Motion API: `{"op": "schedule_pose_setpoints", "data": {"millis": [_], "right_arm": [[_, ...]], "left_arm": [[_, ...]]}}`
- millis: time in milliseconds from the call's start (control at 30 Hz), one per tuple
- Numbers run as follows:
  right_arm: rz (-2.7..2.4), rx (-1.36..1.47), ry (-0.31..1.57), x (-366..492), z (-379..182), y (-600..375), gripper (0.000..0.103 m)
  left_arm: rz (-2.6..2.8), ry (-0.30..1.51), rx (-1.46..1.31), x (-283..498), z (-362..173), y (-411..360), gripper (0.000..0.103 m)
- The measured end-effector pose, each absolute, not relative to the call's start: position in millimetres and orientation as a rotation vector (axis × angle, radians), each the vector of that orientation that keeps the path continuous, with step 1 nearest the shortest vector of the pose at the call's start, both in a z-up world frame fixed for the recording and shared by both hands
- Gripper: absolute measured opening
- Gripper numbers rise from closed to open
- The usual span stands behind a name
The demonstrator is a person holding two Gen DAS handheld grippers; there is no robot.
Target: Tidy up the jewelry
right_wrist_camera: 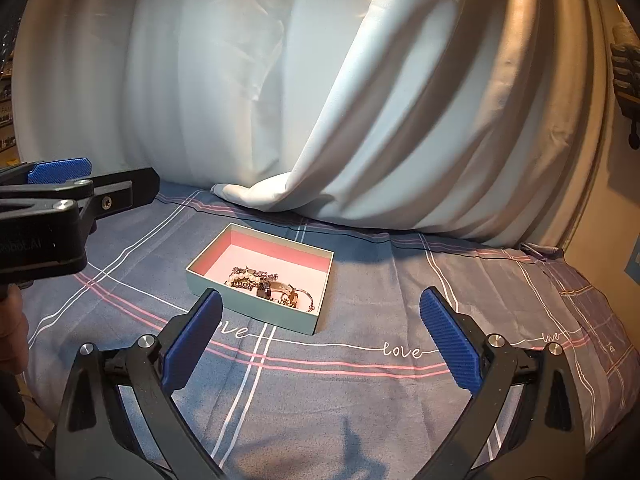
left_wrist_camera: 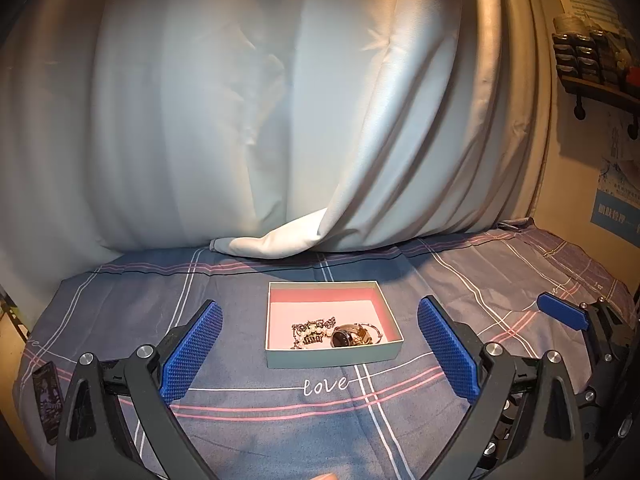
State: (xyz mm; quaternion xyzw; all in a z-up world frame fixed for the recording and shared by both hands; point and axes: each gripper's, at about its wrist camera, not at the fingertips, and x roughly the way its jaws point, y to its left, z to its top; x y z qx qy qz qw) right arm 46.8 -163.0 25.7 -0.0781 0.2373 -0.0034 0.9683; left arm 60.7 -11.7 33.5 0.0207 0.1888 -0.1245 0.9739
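A shallow pale-green box [left_wrist_camera: 332, 356] with a pink lining sits on the bed sheet, also in the right wrist view [right_wrist_camera: 256, 308]. Inside lie a pearl bracelet [left_wrist_camera: 314, 334], a dark-faced watch [left_wrist_camera: 346, 337] and gold chain pieces, bunched at the near side. In the right wrist view the pearls [right_wrist_camera: 242, 278] and the watch [right_wrist_camera: 266, 289] show too. My left gripper [left_wrist_camera: 320, 344] is open and empty, its fingers either side of the box, short of it. My right gripper [right_wrist_camera: 320, 340] is open and empty, to the right of the box's near corner.
A grey-blue checked sheet [left_wrist_camera: 280, 420] with "love" stitching covers the bed. A white curtain [left_wrist_camera: 240, 120] hangs behind and its hem lies on the sheet. A dark flat object [left_wrist_camera: 48, 400] lies at the left edge. A wall shelf [left_wrist_camera: 596, 64] is at the right.
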Motion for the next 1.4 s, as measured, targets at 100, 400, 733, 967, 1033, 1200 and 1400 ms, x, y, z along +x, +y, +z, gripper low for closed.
{"op": "schedule_pose_setpoints", "data": {"millis": [100, 400, 733, 967, 1033, 1200, 1400], "right_arm": [[-0.005, -0.159, 0.476, 45, 28, -163, 0.097], [-0.002, -0.165, 0.476, 43, 30, -162, 0.097], [-0.001, -0.174, 0.479, 44, 30, -158, 0.097], [0.005, -0.178, 0.489, 45, 28, -157, 0.097], [0.006, -0.182, 0.494, 45, 26, -157, 0.097], [0.012, -0.179, 0.501, 47, 24, -158, 0.097], [0.016, -0.182, 0.510, 50, 22, -156, 0.097]], "left_arm": [[-0.250, 0.381, 0.037, 59, 35, -10, 0.097], [-0.249, 0.384, 0.042, 56, 36, -11, 0.097], [-0.228, 0.406, 0.007, 58, 35, -8, 0.097], [-0.248, 0.394, 0.008, 57, 33, -11, 0.097], [-0.257, 0.401, 0.009, 59, 32, -13, 0.097], [-0.258, 0.414, 0.014, 63, 30, -15, 0.097], [-0.257, 0.421, 0.014, 66, 28, -17, 0.097]]}}
